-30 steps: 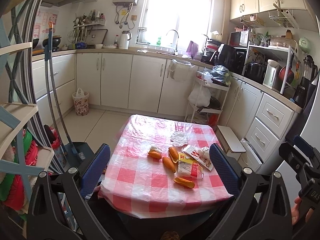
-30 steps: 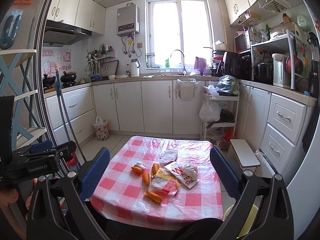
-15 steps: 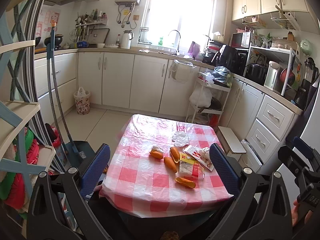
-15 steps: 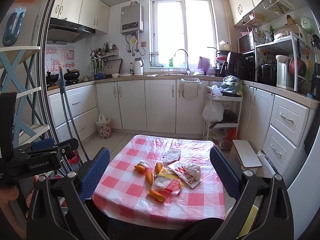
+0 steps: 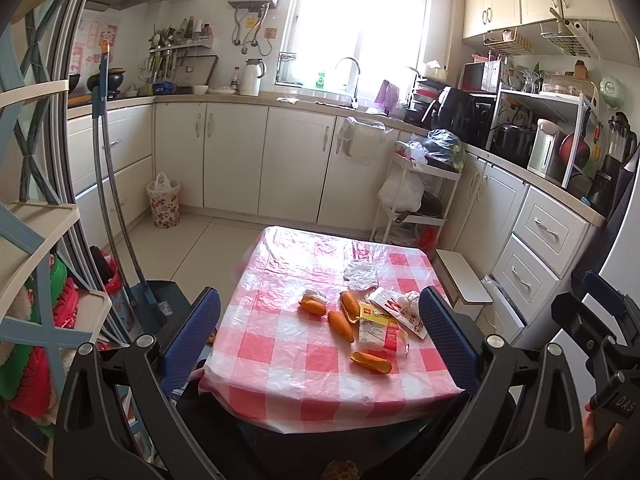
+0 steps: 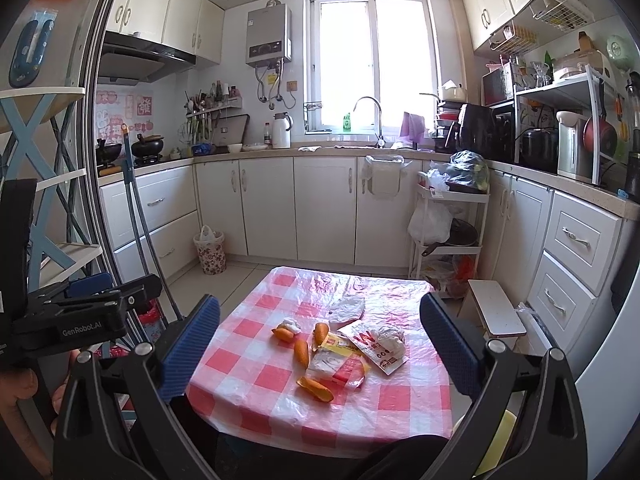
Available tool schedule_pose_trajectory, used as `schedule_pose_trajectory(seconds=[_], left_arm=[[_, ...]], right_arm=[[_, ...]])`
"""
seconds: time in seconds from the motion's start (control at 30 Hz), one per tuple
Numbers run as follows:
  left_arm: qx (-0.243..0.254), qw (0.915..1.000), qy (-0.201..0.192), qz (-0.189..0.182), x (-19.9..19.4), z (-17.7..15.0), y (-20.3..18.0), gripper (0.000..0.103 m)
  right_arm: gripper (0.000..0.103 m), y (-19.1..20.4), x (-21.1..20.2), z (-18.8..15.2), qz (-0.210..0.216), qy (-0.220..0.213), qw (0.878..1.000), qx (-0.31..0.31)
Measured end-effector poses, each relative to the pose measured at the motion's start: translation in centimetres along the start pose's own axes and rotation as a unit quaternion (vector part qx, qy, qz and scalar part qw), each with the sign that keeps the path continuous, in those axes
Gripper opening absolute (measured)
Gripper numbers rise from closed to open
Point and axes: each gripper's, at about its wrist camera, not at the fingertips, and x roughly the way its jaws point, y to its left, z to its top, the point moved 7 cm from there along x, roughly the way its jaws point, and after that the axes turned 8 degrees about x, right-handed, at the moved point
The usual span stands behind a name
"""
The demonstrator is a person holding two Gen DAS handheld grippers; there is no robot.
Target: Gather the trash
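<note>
A small table with a red-and-white checked cloth (image 5: 280, 364) (image 6: 248, 392) holds the trash: several orange peel pieces (image 5: 341, 326) (image 6: 301, 353), a red-yellow wrapper (image 5: 378, 330) (image 6: 338, 364), a white printed wrapper (image 5: 400, 310) (image 6: 376, 346), a crumpled white bag (image 5: 361, 275) (image 6: 347, 307) and a white tissue wad (image 5: 314, 296) (image 6: 290, 326). My left gripper (image 5: 320, 330) is open and empty, above the table's near side. My right gripper (image 6: 320, 344) is open and empty, also above the table.
A floral waste bin (image 5: 163, 204) (image 6: 209, 251) stands by the far cabinets. A white trolley with bags (image 5: 416, 200) (image 6: 444, 224) and a low stool (image 5: 462, 276) (image 6: 496, 308) are right of the table. A shelf (image 5: 36, 260) and mop handles (image 5: 116, 208) are at left.
Both grippers have tilted and moved a little so the table sits slightly higher and closer in view. Nothing on the table has moved.
</note>
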Motion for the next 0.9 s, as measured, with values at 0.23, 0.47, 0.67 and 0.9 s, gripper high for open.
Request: schedule_pose_trajectory(seconds=[0.23,0.47,0.67,0.9], left_arm=[[0.0,1.0,0.001,-0.002,0.08,0.01,-0.17,0.096],[0.001,1.0,0.002,-0.003,0.19,-0.09,-0.36,0.096],[0.001,1.0,0.002,-0.004,0.18,-0.07,-0.43,0.096],[0.0,1.0,0.003,-0.005,0.16,-0.11,-0.58,0.096]], right_arm=[[0.096,0.22,0.05,0.04,0.005,0.002,1.0,-0.001],[0.096,0.35,0.01,-0.05,0.008,0.003,1.0,-0.001],[0.096,0.33,0.07,-0.17,0.01,0.006,1.0,0.001],[0.096,0.36,0.07,-0.18,0.013,0.005,1.0,0.0]])
